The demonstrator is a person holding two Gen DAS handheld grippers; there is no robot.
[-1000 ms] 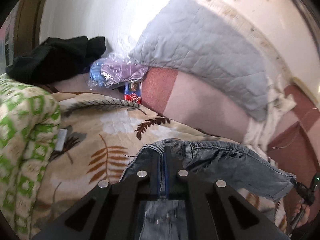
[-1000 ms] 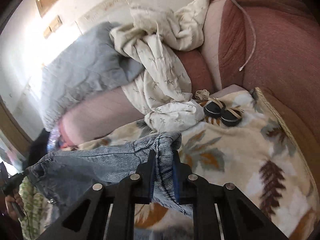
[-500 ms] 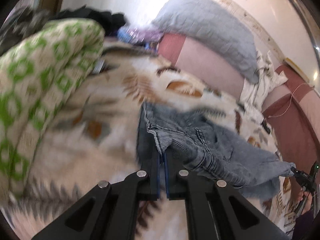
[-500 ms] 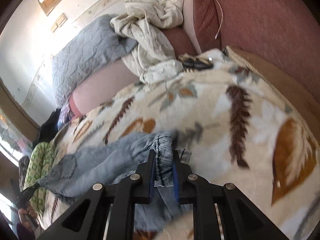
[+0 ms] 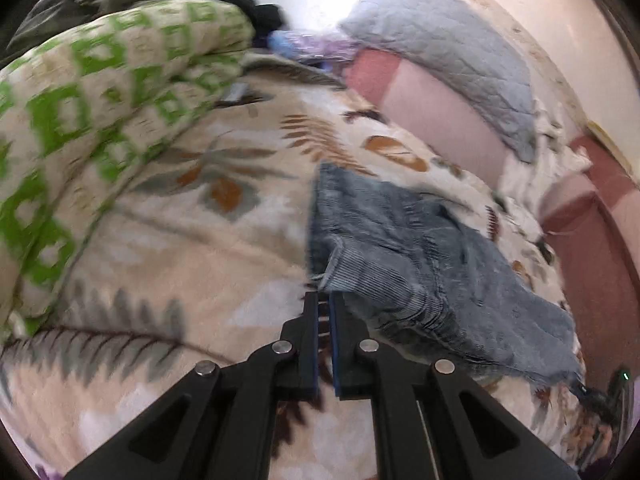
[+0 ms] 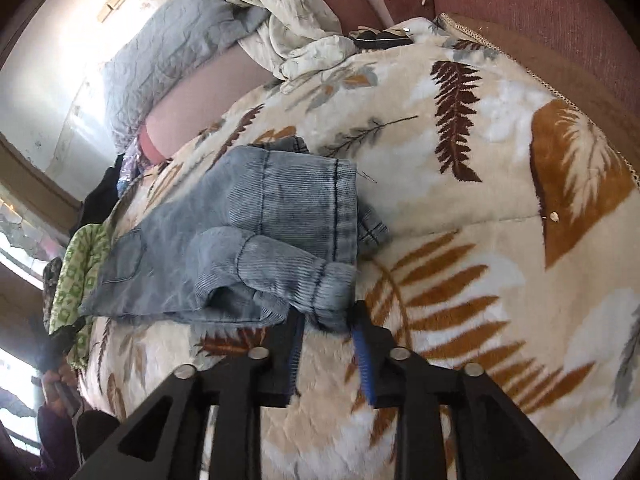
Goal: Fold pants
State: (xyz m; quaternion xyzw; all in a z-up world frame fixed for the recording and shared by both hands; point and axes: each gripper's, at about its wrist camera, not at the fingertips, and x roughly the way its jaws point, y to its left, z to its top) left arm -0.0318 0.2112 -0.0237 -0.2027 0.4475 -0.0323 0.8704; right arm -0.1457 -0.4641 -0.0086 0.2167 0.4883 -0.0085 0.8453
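Right hand-held gripper: jaws are parting at this moment. The rolled hem of the jeans is seen just between the blue pads at 12 o'clock, no longer pinched; a gap shows on either side of the cloth. A second ago the same hem was clamped tight and carried in the air.

Left hand-held gripper: jaws are drawn together, with only a thin slit between the pads. The waistband corner of the jeans sits right at the tips, toward 1 o'clock. Whether a pinch of cloth is still caught cannot be told; nothing is seen inside the slit.

Change noted: the jeans, held up clear of the bed a second ago, have been brought down and are now laid on the leaf-print blanket, doubled over, one layer lying on another. In the right view a leg cuff is seen at 12 o'clock, beyond the rolled hem, and a back pocket toward 10 o'clock.

Further out: a green-patterned quilt at 10 o'clock in the left view, a grey pillow at 1 o'clock, a crumpled cream sheet at 12 o'clock in the right view.

Judged: one fold is set down and is being released. The top layer lies bunched and skewed near the right gripper, so smoothing or a further fold is probably still needed.
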